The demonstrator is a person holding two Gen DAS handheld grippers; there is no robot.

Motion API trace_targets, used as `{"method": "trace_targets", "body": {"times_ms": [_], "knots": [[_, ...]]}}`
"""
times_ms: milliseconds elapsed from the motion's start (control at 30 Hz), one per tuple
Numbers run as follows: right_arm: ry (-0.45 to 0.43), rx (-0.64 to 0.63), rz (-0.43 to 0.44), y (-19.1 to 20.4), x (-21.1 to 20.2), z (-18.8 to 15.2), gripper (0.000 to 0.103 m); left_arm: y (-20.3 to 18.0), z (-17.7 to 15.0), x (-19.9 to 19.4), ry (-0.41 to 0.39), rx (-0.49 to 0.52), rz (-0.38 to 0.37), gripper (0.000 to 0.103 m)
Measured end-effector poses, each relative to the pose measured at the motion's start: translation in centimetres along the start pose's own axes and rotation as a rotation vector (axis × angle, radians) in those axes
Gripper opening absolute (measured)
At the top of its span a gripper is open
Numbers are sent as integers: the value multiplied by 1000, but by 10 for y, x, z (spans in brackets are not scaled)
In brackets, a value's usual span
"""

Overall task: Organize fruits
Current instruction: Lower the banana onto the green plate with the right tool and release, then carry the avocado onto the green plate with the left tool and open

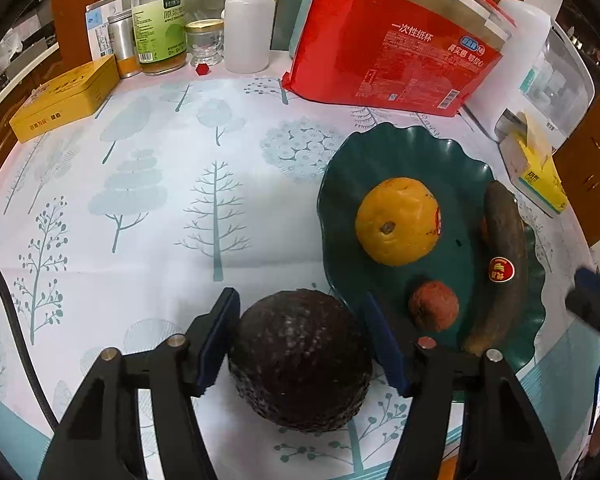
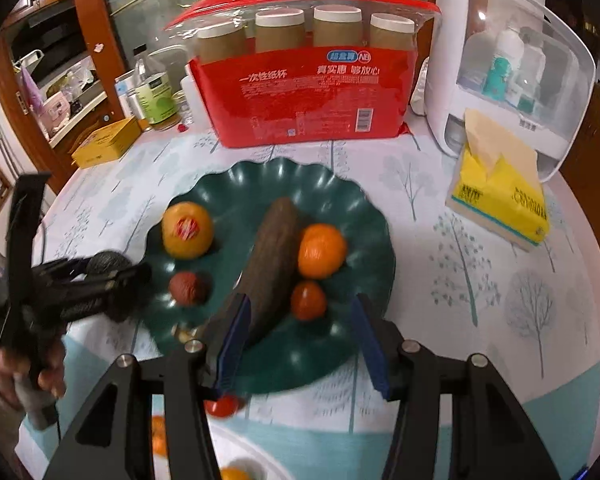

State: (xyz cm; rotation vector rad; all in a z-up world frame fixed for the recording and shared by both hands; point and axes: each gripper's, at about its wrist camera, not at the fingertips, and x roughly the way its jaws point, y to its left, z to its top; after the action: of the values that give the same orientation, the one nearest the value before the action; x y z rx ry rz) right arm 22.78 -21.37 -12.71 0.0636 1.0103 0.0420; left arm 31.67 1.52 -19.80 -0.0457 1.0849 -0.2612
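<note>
A dark, bumpy avocado [image 1: 300, 360] rests on the tree-print tablecloth just left of the dark green scalloped plate [image 1: 380, 152]. My left gripper [image 1: 299, 294] straddles it, both blue pads against its sides. On the plate lie a large orange [image 1: 398, 220], a blackened banana [image 1: 504, 260] and a small brown-red fruit [image 1: 434, 306]. The right wrist view shows the same plate [image 2: 260, 184] with a mandarin [image 2: 322, 250] and a small red-orange fruit [image 2: 308, 300] too. My right gripper [image 2: 300, 300] hangs open over the plate's near side, holding nothing, its left pad beside the banana [image 2: 272, 256].
A red pack of paper cups [image 2: 308, 92] stands behind the plate. A white cabinet [image 2: 512, 72] and yellow tissue pack [image 2: 500, 196] sit at the right, a yellow tin [image 1: 64, 98] and bottles [image 1: 160, 20] at the back left. A small red fruit [image 2: 220, 406] and a white plate [image 2: 256, 454] lie nearest.
</note>
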Motion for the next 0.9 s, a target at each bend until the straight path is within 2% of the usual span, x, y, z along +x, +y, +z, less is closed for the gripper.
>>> {"method": "trace_targets", "body": {"times_ms": [333,567,667,733,800,900], "knots": [[36,-12,48,11,-16,-43,53,0,-9,-11,-37,-25,8,58],[63,11,85,14,-21,-58,53,-6,-27,-40,-61,-22,14,55],[68,15,96,15,-26,-66,53,-10,-41,-63,-83,-9,9,39],[71,12,99,15,-30,-71,53,-15,-48,-79,-104,6,-1,3],[74,5,102,16,-32,-75,53,-19,-53,-89,-92,8,-7,4],[85,1,102,15,-33,-81,53,-19,-58,-86,-76,15,36,12]]}}
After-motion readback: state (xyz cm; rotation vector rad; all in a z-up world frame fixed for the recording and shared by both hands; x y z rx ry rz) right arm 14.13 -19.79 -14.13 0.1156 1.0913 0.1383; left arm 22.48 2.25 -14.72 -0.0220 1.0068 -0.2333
